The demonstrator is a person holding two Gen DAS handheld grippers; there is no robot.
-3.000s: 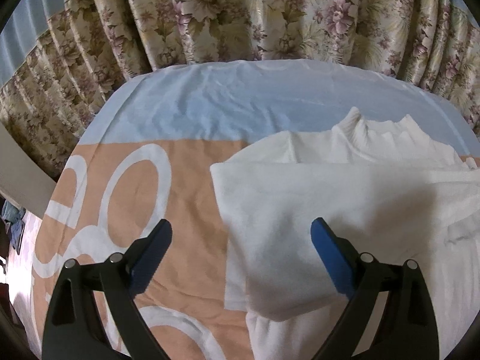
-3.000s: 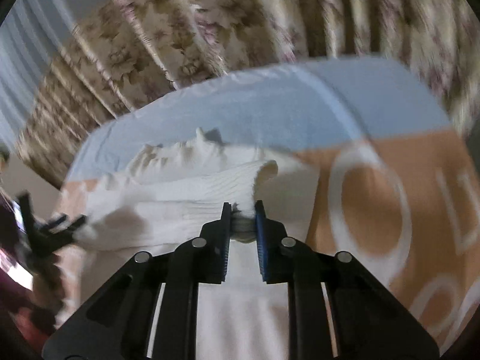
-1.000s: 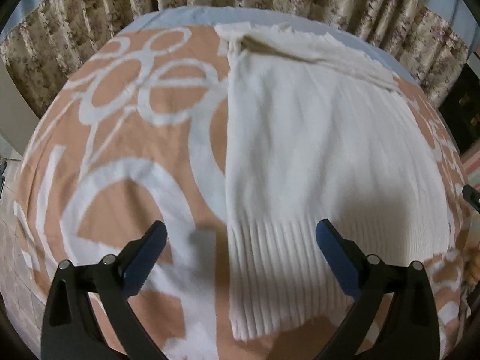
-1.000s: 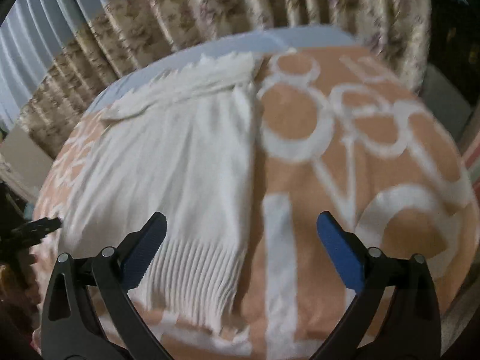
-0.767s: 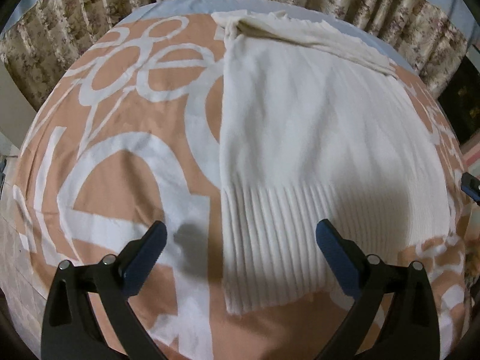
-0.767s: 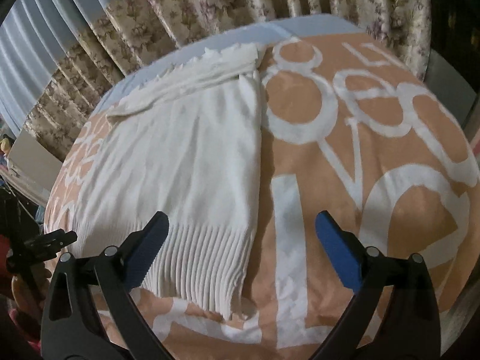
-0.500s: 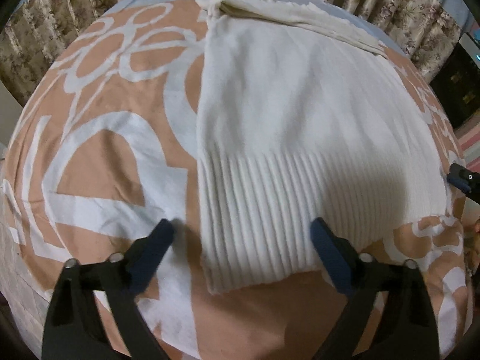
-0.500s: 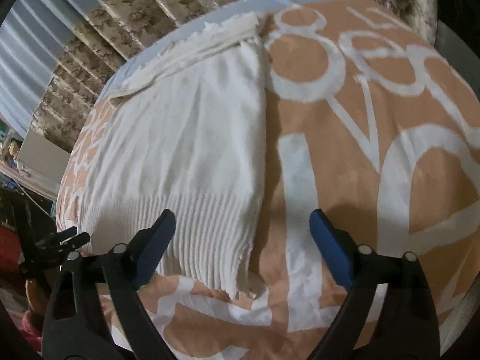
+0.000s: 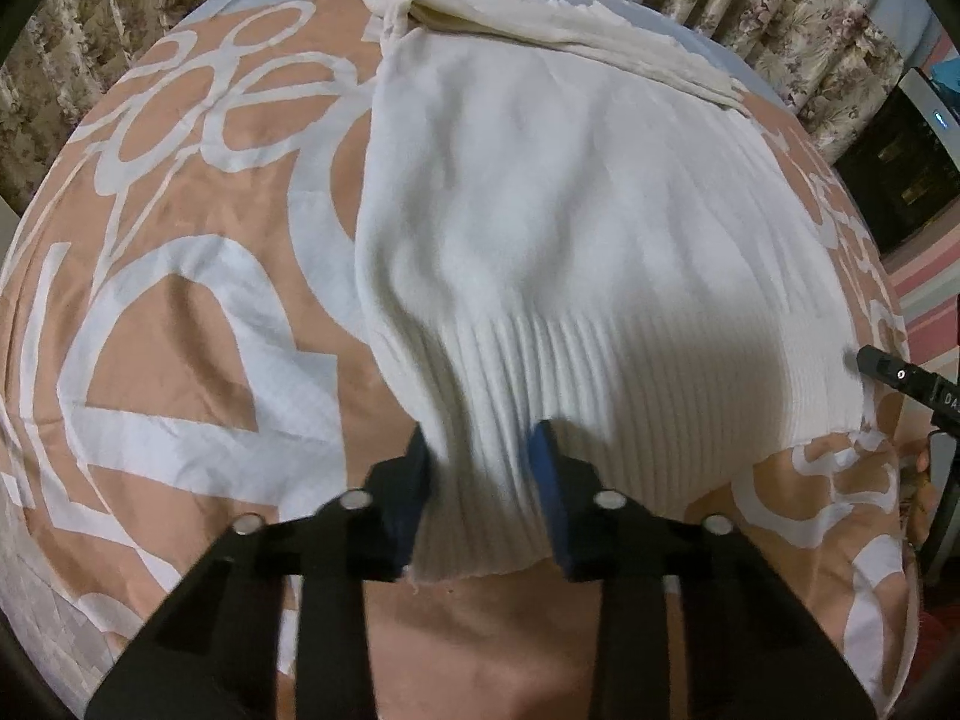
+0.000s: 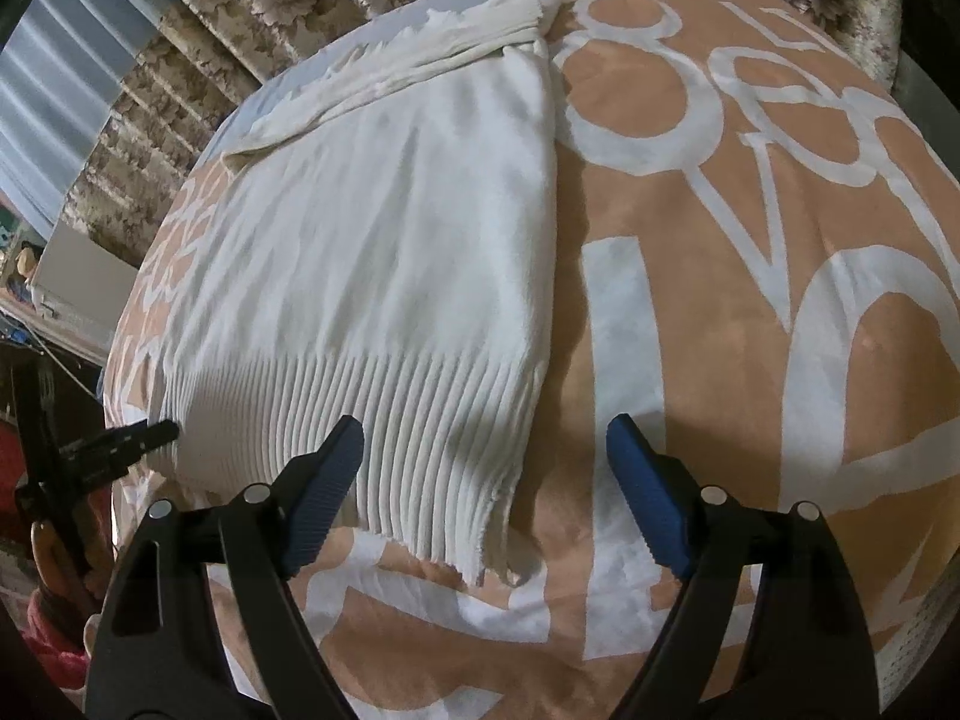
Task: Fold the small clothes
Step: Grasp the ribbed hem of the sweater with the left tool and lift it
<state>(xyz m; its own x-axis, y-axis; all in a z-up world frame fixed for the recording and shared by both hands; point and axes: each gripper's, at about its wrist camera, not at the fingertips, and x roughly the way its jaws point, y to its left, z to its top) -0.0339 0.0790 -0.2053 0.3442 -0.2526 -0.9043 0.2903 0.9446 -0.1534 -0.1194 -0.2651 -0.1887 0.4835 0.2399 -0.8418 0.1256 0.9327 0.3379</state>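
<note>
Left gripper (image 9: 483,462): my jaws have just been closing, and the blue pads now pinch the ribbed hem of the white sweater (image 9: 558,228) at its near left corner. The rib bunches into a narrow gather between the pads, and a short tail of hem hangs out below them toward me.

Right gripper (image 10: 485,450): jaws spread wide, having closed in only a little. The left pad sits over the ribbed hem; the right pad is over bare bedspread (image 10: 750,312). The sweater's near right corner lies between the pads, not pressed by either. That corner's edge is frayed and curls up slightly.

The sweater lies flat on the bedspread, hem toward me, body running away. At its far end a folded band of cream fabric, sleeves or collar I cannot tell, lies across it.

The bedspread is orange with large white loops and letters, and pale blue at the far edge. Floral curtains (image 9: 798,6) hang behind the bed.

In the left wrist view the tip of my right gripper shows at the right edge, just beside the hem's far corner.
</note>
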